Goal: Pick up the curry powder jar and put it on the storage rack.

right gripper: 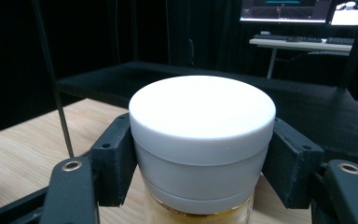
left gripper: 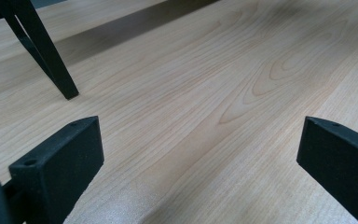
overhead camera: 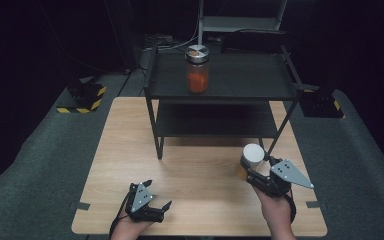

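1. At 7 o'clock on the wooden table (overhead camera: 200,165): left gripper (overhead camera: 156,196), jaws spread wide, nothing between them.
2. At 5 o'clock: right gripper (overhead camera: 247,167) clamped on white-lidded jar (overhead camera: 252,156), yellowish contents below the lid.
3. Just beyond, toward 12: black two-tier shelf (overhead camera: 220,95), its front leg (overhead camera: 276,134) beside the jar.
4. On top tier: orange-filled jar (overhead camera: 198,69), metal lid.

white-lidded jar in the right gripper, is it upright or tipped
Upright: the white-lidded jar shows its lid level on top, with the right gripper clamping it from both sides.
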Motion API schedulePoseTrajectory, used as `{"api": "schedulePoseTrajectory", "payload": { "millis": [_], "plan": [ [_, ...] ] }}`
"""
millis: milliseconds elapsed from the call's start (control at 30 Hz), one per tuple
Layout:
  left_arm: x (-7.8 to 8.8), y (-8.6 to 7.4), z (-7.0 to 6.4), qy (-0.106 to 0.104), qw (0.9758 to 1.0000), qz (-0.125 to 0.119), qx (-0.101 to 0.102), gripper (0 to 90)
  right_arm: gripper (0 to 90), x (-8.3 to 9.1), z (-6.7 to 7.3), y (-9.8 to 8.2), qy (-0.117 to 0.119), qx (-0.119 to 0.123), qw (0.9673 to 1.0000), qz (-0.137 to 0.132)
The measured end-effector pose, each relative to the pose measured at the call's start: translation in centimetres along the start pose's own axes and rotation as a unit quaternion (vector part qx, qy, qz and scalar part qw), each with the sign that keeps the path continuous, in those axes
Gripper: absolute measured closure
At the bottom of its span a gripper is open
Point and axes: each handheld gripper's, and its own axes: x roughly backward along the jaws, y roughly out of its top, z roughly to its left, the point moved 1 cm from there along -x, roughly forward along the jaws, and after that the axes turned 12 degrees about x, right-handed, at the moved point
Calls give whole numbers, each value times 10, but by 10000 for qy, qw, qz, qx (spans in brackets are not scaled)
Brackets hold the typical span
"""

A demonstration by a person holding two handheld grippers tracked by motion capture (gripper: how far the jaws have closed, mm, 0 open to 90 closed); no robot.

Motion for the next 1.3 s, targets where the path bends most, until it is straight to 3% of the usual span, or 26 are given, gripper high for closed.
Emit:
{"api": "schedulePoseTrajectory", "payload": {
  "millis": [633, 1300],
  "plan": [
    [0, 0, -1, 2, 10000, 23, -76, 7, 336, 21, -6, 62, -28, 56, 9997, -231],
    [1, -1, 1, -27, 10000, 2, -36, 7, 336, 20, -16, 122, -104, 182, 9985, -509]
  ]
}}
